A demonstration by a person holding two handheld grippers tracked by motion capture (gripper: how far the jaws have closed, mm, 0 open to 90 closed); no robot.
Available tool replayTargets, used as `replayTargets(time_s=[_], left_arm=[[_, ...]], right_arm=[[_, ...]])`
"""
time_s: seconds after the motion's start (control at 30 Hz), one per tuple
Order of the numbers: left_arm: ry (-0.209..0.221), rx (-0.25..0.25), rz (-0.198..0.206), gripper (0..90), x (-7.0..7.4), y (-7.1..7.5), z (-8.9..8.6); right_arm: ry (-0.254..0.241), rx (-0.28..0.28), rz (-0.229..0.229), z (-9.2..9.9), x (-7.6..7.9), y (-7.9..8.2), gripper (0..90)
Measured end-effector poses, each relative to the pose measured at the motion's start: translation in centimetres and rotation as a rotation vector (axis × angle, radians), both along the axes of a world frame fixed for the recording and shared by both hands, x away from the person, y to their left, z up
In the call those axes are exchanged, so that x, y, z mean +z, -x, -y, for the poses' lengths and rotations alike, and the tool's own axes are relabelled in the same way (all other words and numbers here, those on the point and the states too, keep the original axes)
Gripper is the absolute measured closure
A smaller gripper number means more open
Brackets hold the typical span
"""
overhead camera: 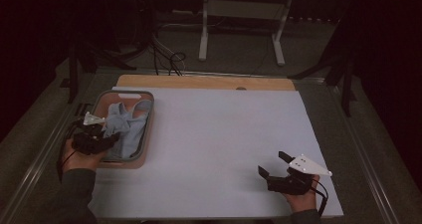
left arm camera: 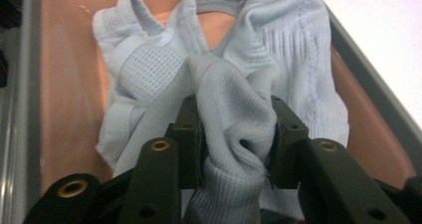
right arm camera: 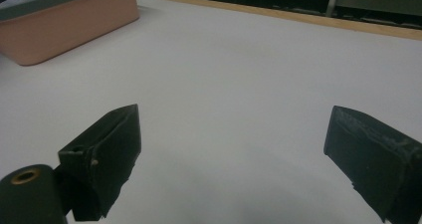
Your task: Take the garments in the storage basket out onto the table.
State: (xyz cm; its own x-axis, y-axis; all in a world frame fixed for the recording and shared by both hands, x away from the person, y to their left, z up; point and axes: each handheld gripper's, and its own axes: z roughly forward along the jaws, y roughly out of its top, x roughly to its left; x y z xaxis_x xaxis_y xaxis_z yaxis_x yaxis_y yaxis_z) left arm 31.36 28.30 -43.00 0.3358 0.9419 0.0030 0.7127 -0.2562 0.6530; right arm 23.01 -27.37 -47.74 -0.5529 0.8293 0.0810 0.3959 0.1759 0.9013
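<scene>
- High view: the left gripper (overhead camera: 102,134) was positioned at the near left corner of the pink tray (overhead camera: 148,134), which stood at the left edge of the white table sheet (overhead camera: 219,144). A pale blue garment (overhead camera: 127,122) lay bunched inside the tray, and the gripper's tip met its near end. The right gripper (overhead camera: 272,167) was held at the near right part of the sheet, well apart from the tray, with its jaws spread and nothing between them.
- Left gripper view: both black jaws were pressed against a raised fold of the pale blue garment (left arm camera: 234,114), one on each side, and the knit fabric was pinched and creased between the pads. The rest of the garment, with a mesh panel and ribbed bands, lay spread over the floor of the pink tray (left arm camera: 69,109), whose grey rim ran along both sides.
- Right gripper view: the two jaws stood wide apart above the bare white table sheet (right arm camera: 239,74), and held nothing. The pink tray (right arm camera: 74,25) stood at the far left, clear of the jaws.
</scene>
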Motion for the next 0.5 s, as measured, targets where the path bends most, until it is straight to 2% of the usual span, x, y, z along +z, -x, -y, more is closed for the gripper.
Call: replayTargets(time_s=[0.3, 0.37, 0.5], left_arm=[[0.029, -0.015, -0.029, 63.5, -0.1, -1.6, 1.6], [0.039, -0.021, -0.035, 59.5, -0.2, -1.9, 1.9], [0.044, -0.037, -0.046, 45.6, -0.4, -2.3, 2.8]], right_arm=[[0.005, 0.000, -0.004, 0.0, 0.0, 0.0, 7.9], [0.006, 0.002, -0.004, 0.0, 0.0, 0.0, 7.9], [0.008, 0.003, -0.006, 0.0, 0.0, -0.1, 8.0]])
